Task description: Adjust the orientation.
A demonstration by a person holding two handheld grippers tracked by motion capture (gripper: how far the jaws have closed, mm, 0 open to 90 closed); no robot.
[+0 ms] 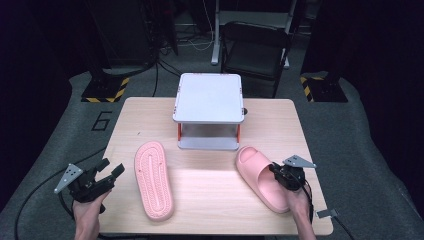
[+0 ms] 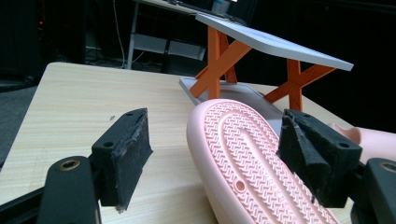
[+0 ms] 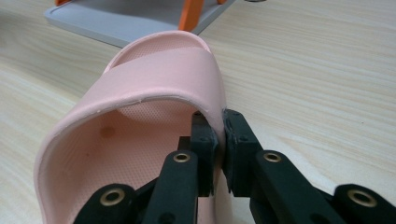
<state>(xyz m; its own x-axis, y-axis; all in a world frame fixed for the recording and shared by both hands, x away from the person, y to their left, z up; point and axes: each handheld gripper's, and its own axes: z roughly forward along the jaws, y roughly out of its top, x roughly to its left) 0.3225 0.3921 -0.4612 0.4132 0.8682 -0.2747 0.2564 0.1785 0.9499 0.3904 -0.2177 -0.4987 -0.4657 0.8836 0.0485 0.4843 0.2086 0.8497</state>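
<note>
We held the right gripper closed on the side wall of the upright pink slipper, near the small shelf. Because the wall was thin and soft, it could slip out if we lifted. The left gripper was wide open around the overturned slipper, holding nothing.

left claw: black body, black foam-faced pads, brass-ringed pivot holes, grey three-cornered plate, black cable | right claw: black linked arms, brass-ringed pivots, small screws beside pads, grey plate, black cable | forearms: bare
</note>
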